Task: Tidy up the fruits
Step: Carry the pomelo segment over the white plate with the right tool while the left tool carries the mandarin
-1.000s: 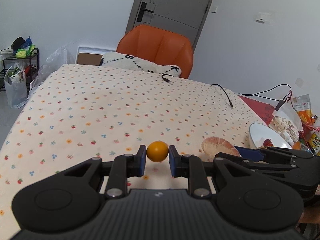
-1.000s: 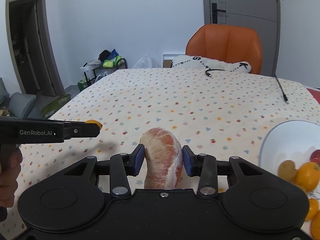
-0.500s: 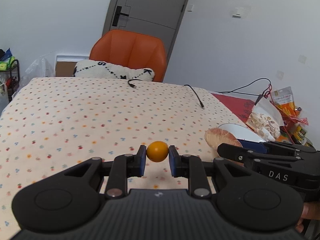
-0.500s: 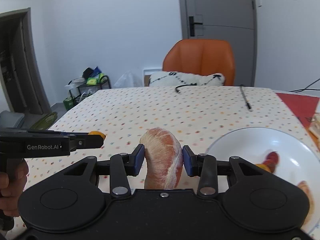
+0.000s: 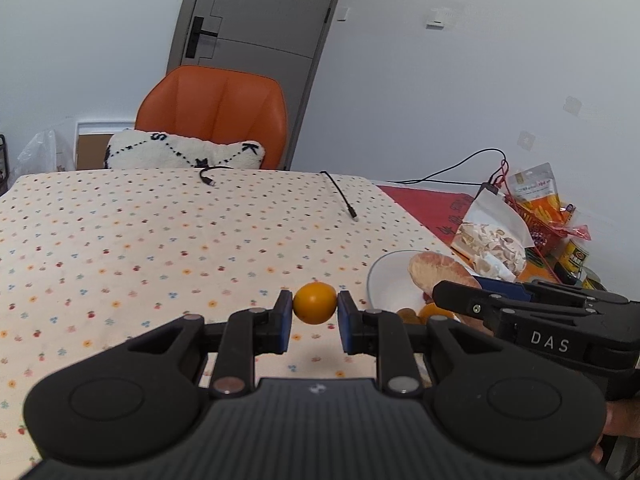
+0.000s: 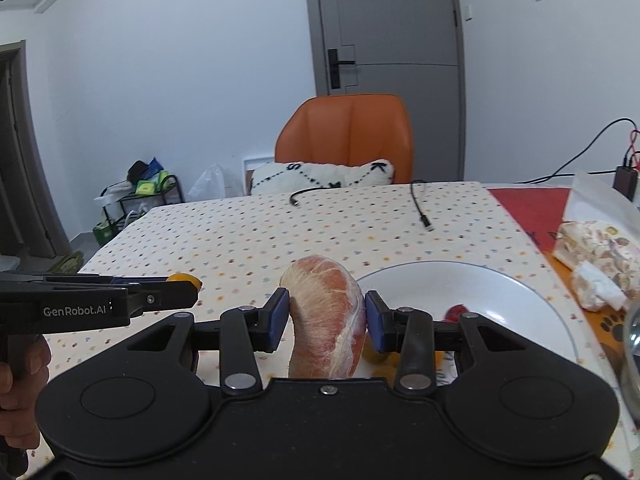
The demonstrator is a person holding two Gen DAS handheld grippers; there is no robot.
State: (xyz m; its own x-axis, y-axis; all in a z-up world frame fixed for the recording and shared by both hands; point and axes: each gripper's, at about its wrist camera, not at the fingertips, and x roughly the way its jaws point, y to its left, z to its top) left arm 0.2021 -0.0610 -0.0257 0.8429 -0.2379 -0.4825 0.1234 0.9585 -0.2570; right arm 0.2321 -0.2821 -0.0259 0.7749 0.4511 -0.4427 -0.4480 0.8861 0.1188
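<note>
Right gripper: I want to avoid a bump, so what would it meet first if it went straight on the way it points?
Probably the tablecloth beside the white plate; the right gripper tilts downward holding the pomelo piece. Depth is unclear.

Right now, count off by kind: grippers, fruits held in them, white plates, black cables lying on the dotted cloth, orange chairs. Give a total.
Grippers: 2, left gripper and right gripper
Held fruits: 2, small orange and peeled pomelo segment
White plate: 1
Black cables on the dotted cloth: 2
Orange chair: 1
Total: 8
</note>
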